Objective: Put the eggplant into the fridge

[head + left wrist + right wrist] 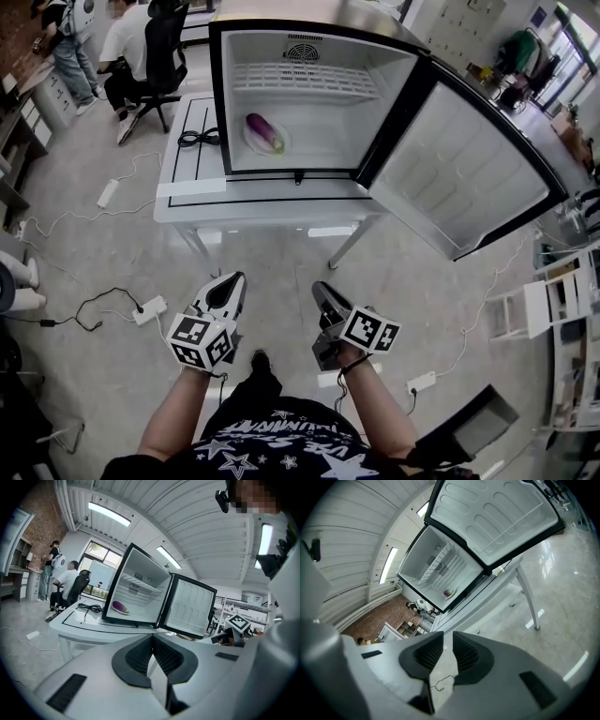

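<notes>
Purple eggplant (265, 132) inside open fridge (330, 120), black cable (197, 139) beside

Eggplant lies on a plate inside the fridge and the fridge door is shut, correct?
Not quite: the fridge door is wide open, swung out to the right, as the head view shows. The rest holds: the eggplant lies on a plate inside the fridge.

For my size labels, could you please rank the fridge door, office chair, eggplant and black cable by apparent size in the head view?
Largest: fridge door.
Then: office chair.
Smallest: eggplant and black cable, too alike to rank.
</notes>
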`<state>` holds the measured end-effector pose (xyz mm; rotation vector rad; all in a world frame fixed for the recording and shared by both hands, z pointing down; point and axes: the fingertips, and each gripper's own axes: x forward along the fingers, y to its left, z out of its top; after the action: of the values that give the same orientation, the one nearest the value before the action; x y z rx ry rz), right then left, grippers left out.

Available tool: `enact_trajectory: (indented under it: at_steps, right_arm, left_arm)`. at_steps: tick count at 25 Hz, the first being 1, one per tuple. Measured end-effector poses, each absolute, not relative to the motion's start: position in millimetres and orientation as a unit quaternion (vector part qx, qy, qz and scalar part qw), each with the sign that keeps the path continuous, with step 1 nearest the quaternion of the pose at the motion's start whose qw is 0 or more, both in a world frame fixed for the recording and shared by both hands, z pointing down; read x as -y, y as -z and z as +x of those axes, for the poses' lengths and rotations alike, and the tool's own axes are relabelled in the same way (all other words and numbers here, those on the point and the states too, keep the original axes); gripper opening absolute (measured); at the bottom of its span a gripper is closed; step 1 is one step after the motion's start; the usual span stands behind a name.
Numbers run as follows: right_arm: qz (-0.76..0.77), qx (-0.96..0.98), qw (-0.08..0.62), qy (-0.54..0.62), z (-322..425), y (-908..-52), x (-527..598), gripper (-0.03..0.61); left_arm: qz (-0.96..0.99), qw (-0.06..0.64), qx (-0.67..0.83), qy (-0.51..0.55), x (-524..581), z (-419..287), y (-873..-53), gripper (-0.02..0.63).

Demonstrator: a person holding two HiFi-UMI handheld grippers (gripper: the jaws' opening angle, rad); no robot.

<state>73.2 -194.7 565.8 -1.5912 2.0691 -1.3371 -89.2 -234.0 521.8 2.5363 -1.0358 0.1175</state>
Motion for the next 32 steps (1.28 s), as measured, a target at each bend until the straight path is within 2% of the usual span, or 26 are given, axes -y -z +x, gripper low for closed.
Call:
enact_trajectory:
  at_steps: [19,32]
  right_arm:
    - [-0.520,-0.715,0.112,0.454,103,-558,46,0.069]
    - [-0.512,-0.735,0.101,0.433,119,-549,4,0.069]
  left_arm:
    - [0.912,0.181,0.363,-0.056,78,-44,-508,0.009]
    - [0.914,0.162,0.369,-0.049,30,-24,-494,0.009]
